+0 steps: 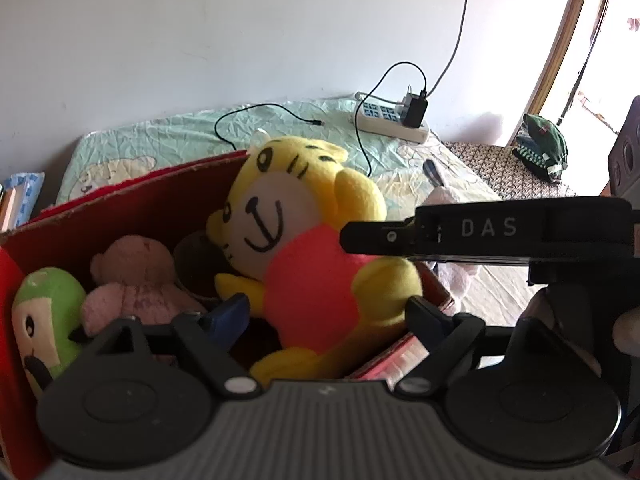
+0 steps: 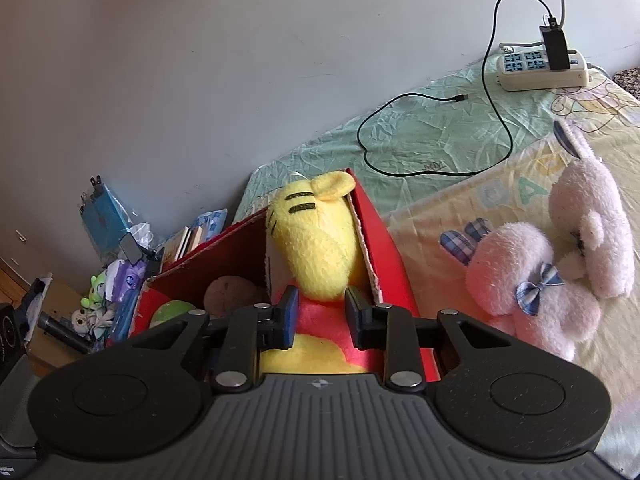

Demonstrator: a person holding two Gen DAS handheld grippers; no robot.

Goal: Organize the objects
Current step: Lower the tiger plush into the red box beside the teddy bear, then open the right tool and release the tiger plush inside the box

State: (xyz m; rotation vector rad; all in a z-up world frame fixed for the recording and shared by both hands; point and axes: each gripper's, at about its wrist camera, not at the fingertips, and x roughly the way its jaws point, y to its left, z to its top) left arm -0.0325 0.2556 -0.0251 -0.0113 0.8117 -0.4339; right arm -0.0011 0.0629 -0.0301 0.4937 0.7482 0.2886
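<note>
A yellow tiger plush [image 1: 304, 240] in a pink top lies in a red cardboard box [image 1: 120, 208] on the bed, leaning on the box's right wall. My left gripper [image 1: 324, 312] is open, one finger on each side of the tiger's lower body. From the right, my right gripper [image 1: 360, 236] reaches in over the tiger's shoulder. In the right wrist view my right gripper [image 2: 322, 312] is shut on the tiger plush [image 2: 320, 240] just below its head. The box also holds a pink bear [image 1: 132, 280] and a green plush [image 1: 44, 312].
Two pale pink plush toys [image 2: 532, 292] [image 2: 592, 224] lie on the bed right of the red box [image 2: 384, 248]. A power strip [image 2: 540, 68] with charger and a black cable [image 2: 400, 136] sit by the wall. Books and clutter [image 2: 120, 280] crowd the left.
</note>
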